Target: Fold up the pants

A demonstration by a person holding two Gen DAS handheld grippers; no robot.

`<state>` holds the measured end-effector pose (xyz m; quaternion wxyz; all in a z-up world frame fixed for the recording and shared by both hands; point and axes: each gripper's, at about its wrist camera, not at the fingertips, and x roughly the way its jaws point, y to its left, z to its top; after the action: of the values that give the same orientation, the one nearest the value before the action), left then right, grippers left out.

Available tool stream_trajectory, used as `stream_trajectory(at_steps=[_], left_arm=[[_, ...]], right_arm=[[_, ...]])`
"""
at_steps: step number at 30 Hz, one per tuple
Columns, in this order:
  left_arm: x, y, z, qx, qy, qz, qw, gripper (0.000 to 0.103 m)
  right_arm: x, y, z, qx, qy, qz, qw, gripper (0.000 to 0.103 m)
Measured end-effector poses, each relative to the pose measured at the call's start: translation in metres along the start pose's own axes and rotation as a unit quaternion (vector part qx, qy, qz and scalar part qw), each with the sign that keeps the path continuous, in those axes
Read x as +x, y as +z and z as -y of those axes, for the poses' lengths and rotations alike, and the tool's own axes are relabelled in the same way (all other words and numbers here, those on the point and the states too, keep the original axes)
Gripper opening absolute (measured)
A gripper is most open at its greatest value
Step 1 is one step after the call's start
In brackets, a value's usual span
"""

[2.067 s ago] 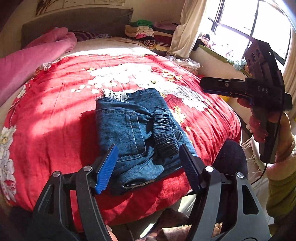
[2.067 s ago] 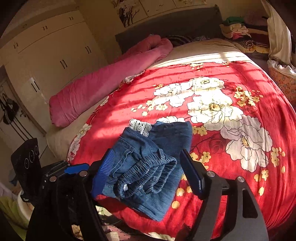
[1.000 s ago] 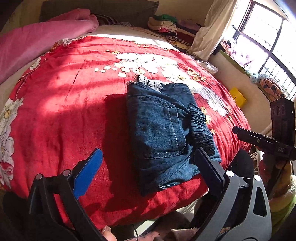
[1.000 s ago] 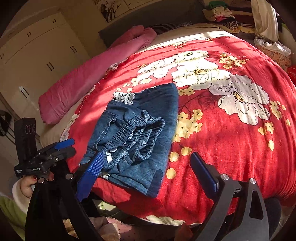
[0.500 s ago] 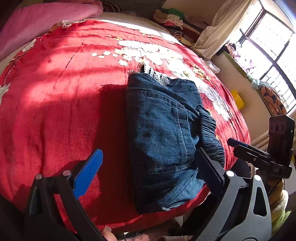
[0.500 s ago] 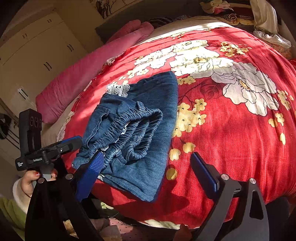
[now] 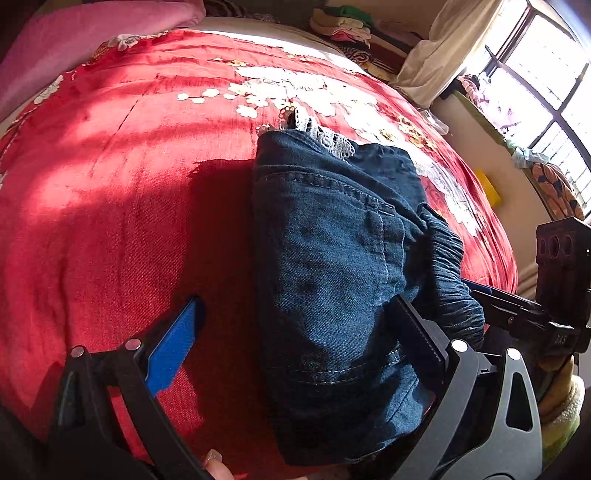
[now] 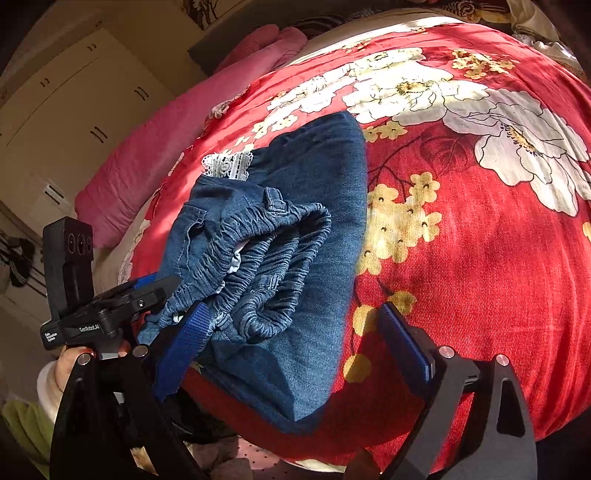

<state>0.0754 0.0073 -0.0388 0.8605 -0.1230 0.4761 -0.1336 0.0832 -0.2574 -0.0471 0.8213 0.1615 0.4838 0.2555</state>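
Dark blue denim pants lie folded in a thick bundle near the front edge of a red floral bedspread; a bit of white lace sticks out at the far end. My left gripper is open, straddling the bundle's near left part close to the fabric. In the right wrist view the pants show their gathered elastic waistband on top. My right gripper is open over the bundle's near end. The left gripper's body shows at the left.
A pink rolled quilt lies along the bed's far side by cream wardrobe doors. Stacked clothes and a curtain stand by the bright window. The bed's front edge drops off just under both grippers.
Both grippers have moved in close to the folded pants, now straddling the near end of the bundle. Both stay open. The pants have not visibly moved.
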Motion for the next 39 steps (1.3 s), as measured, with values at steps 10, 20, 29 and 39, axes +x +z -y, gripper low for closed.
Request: stream_trajectory(at_steps=[10,20,29,39], left_arm=[[0.006,0.003,0.002,0.01,0.007,0.002,0.9999,0.093],[0.013,0.005,0.006,0.02,0.002,0.007,0.9998,0.092],[0.011,0.007,0.017,0.028,-0.03,0.011,0.9991,0.037],[-0.018,0.014,0.036,0.054,-0.017,0.046,0.9974,0.026]], right_arm=[[0.017,0.007,-0.002,-0.009,0.015,-0.009,1.0,0.074],[0.022,0.008,-0.005,-0.009,0.037,0.0,0.999,0.046],[0.01,0.007,-0.02,-0.041,0.017,0.021,0.999,0.033],[-0.012,0.01,-0.046,-0.082,0.003,0.052,0.995,0.029]])
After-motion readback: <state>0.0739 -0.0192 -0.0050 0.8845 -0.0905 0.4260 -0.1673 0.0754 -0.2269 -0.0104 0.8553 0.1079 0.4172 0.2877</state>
